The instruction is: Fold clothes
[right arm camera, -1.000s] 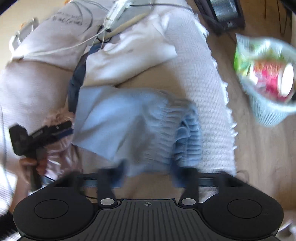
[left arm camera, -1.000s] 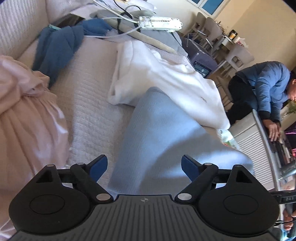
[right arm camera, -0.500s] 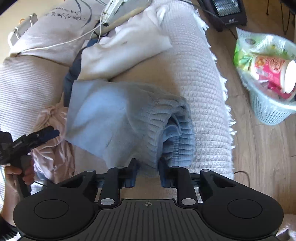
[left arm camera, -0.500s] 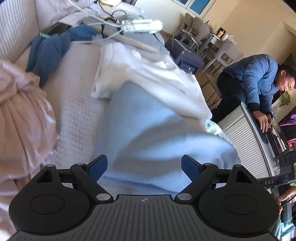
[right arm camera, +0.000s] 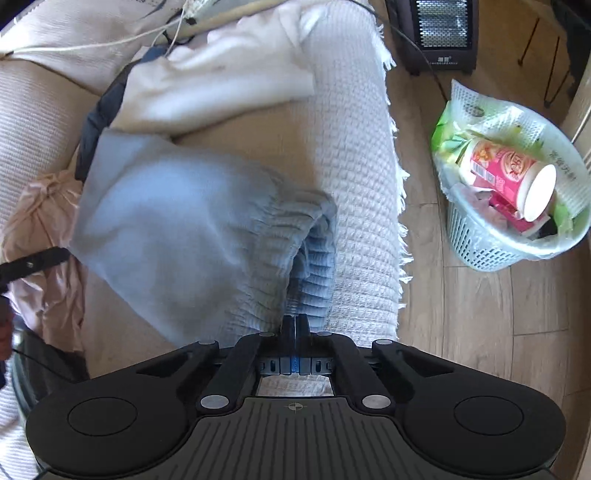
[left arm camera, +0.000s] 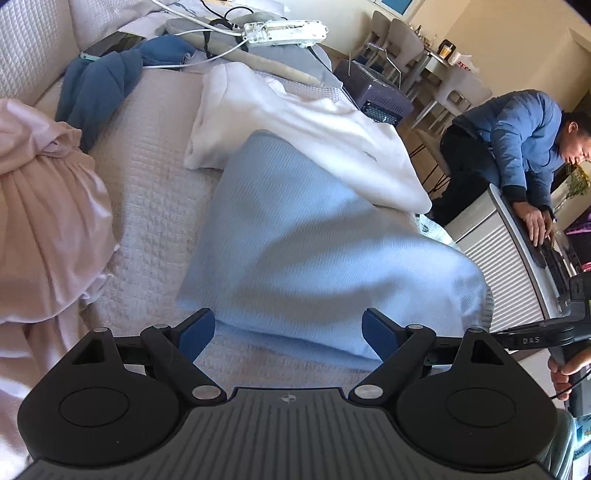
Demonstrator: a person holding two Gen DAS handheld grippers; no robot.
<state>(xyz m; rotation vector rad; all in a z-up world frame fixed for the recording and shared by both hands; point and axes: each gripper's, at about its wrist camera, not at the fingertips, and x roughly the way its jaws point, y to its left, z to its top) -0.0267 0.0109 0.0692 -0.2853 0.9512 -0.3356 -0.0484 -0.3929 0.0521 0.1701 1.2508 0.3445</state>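
A light blue knit garment lies bunched on the beige sofa cover, its ribbed hem turned toward the sofa's front edge. My right gripper points steeply down, jaws pressed together on that ribbed hem. My left gripper stands wide open just above the garment's near edge, nothing between its blue pads. A white garment lies partly over the blue one's far end. A pink garment is heaped at the left.
A dark blue garment, a phone and a power strip with cables lie at the sofa's back. On the wooden floor stand a full waste basket and a heater. A person in a blue jacket leans over a white cabinet.
The right jaws have closed from part open onto the ribbed hem while that gripper sank a little. The left gripper has drifted sideways over the blue garment, still open.
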